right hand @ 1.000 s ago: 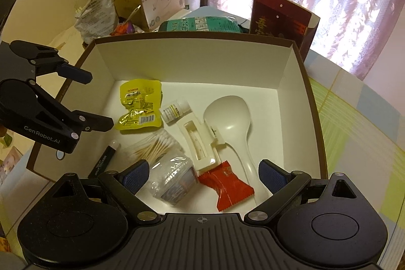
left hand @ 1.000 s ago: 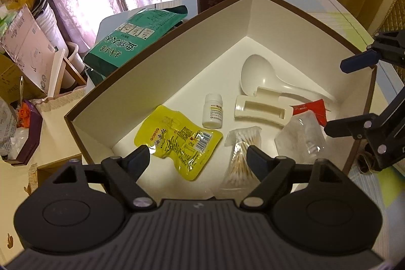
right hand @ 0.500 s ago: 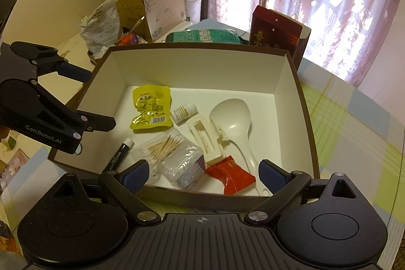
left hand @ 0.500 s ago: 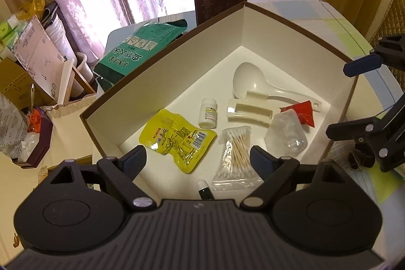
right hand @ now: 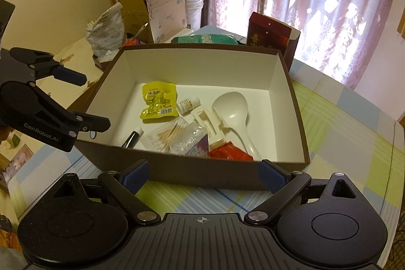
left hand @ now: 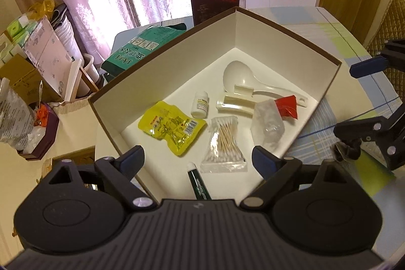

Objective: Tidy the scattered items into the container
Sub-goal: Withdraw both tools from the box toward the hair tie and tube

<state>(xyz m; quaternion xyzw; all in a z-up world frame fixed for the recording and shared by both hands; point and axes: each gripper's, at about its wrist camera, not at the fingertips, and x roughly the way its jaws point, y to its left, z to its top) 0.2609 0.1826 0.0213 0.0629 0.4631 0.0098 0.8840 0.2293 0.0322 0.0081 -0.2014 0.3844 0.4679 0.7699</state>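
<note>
Both tools had pulled back from the box [right hand: 192, 176], the left tool [left hand: 197, 156] spreading wider, empty. The right tool [right hand: 202, 175] gaped empty too. Items lay inside; tidying looked done.

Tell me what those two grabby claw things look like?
Each hand-held gripper is matte black plastic: a ribbed body, two round discs, and angled arms joined by silver rivets. The left hand-held gripper and the right hand-held gripper have dark blue textured finger pads. White "GenRobot.AI" lettering marks the left one's side.
</note>
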